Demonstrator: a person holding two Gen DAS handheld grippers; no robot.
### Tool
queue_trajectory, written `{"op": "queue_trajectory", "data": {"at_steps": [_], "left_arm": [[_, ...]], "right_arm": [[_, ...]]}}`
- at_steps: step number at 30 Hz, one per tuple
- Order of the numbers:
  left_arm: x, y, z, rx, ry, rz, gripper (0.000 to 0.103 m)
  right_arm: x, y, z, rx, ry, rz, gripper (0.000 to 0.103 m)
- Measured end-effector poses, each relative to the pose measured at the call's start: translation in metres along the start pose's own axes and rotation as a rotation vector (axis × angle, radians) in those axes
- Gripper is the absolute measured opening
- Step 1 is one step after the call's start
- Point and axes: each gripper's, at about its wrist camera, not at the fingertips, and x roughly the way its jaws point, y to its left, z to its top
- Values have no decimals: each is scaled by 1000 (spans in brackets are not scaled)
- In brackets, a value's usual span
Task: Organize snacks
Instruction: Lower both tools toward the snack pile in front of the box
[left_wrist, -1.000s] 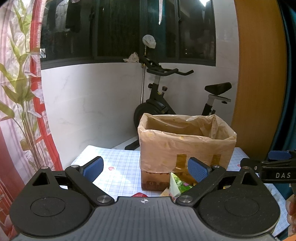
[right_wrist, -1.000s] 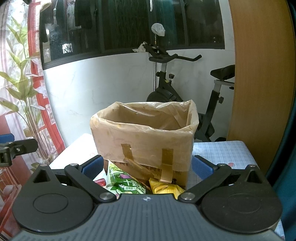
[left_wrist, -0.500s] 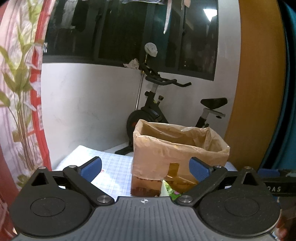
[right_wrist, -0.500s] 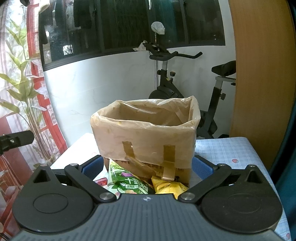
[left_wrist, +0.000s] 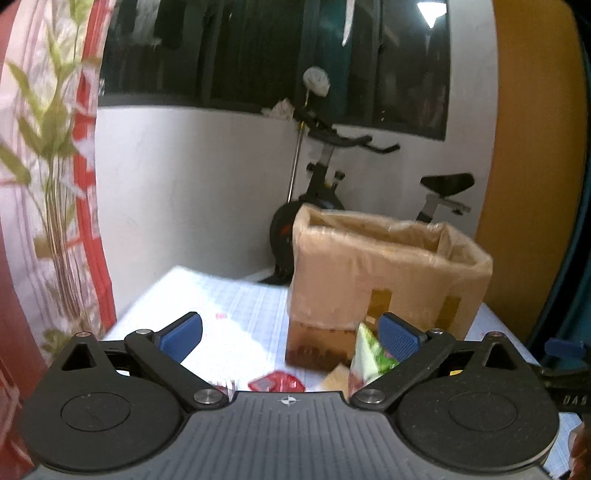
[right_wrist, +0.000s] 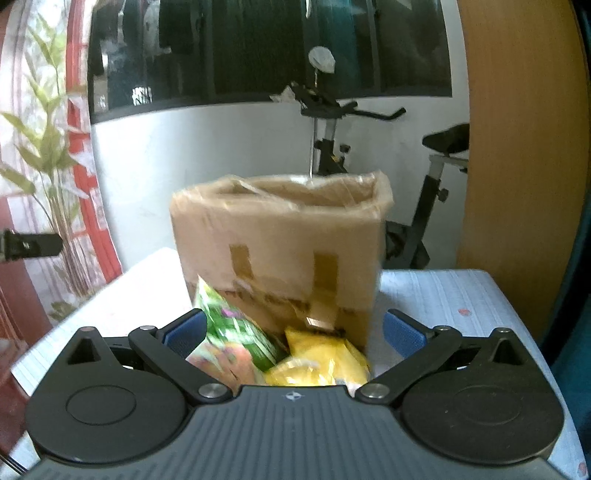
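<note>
A cardboard box lined with a tan plastic bag (left_wrist: 388, 273) stands on the checked tablecloth; it also shows in the right wrist view (right_wrist: 280, 251). A green snack packet (right_wrist: 236, 332) and a yellow snack packet (right_wrist: 321, 362) lie in front of the box, between the jaws of my right gripper (right_wrist: 293, 332), which is open. My left gripper (left_wrist: 290, 336) is open and empty, left of the box. The green packet (left_wrist: 369, 354) pokes up by its right finger. A red packet (left_wrist: 275, 384) lies just ahead of it.
An exercise bike (left_wrist: 332, 177) stands behind the table against a white wall. A red and floral curtain (left_wrist: 48, 184) hangs at the left. A wooden panel (left_wrist: 532, 184) stands at the right. The table's edges (right_wrist: 509, 295) are close on both sides.
Both grippers have pulled back and tilted down a little. The box looks smaller and lower in the left view. More of the snack packets shows between the right jaws.
</note>
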Motion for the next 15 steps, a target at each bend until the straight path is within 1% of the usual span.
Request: {"op": "queue_trajectory", "data": {"at_steps": [4,8,11,15], "left_arm": [[16,4,-21,-18,62,21,102],[26,1,-43,21,93,12,101],[30,-3,-56,40,119,-1,101],[34,-7,-66,44,151,-21,99]], "right_arm": [[15,-6,-30,-1,55,-10,103],[27,-16,-56,31,106,-35,103],[31,-20,-67,22,115,-64,103],[27,-19,-73,-10,93,-49,103]]}}
